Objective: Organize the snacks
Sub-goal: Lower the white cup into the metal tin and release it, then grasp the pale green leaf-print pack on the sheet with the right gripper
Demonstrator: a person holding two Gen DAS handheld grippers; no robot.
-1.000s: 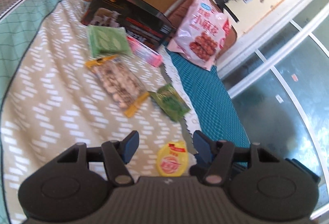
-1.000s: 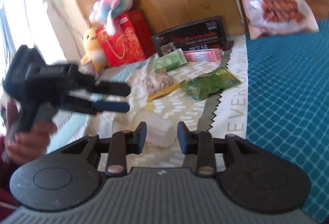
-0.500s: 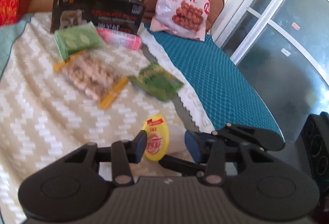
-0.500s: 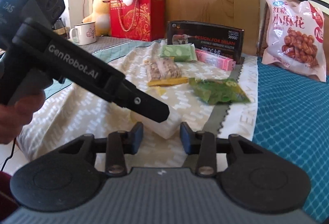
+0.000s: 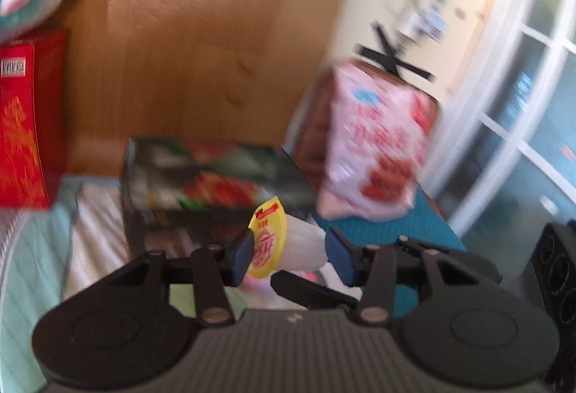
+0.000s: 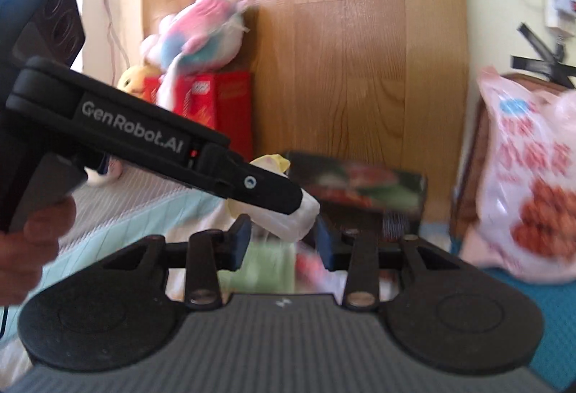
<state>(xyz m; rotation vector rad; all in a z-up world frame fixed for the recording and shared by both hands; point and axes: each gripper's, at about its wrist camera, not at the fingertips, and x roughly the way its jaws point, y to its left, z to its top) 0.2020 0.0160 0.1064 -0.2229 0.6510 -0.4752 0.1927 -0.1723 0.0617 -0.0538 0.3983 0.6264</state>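
From my left wrist, my left gripper [image 5: 288, 256] has the clear cup [image 5: 302, 245] with the yellow lid [image 5: 268, 241] between its blue pads, lifted off the bed. The left pad touches the lid; its jaws have just been opening a little, and I cannot tell if the right pad presses. Behind stand the dark box [image 5: 216, 184] and the pink bag [image 5: 378, 148], both blurred.

From my right wrist, my right gripper [image 6: 282, 241] sits half apart around the cup's base [image 6: 295, 216], grip unclear. My left gripper [image 6: 266, 191] crosses from the left, over the cup. The plush [image 6: 198, 32] tops the red box [image 6: 223, 105].
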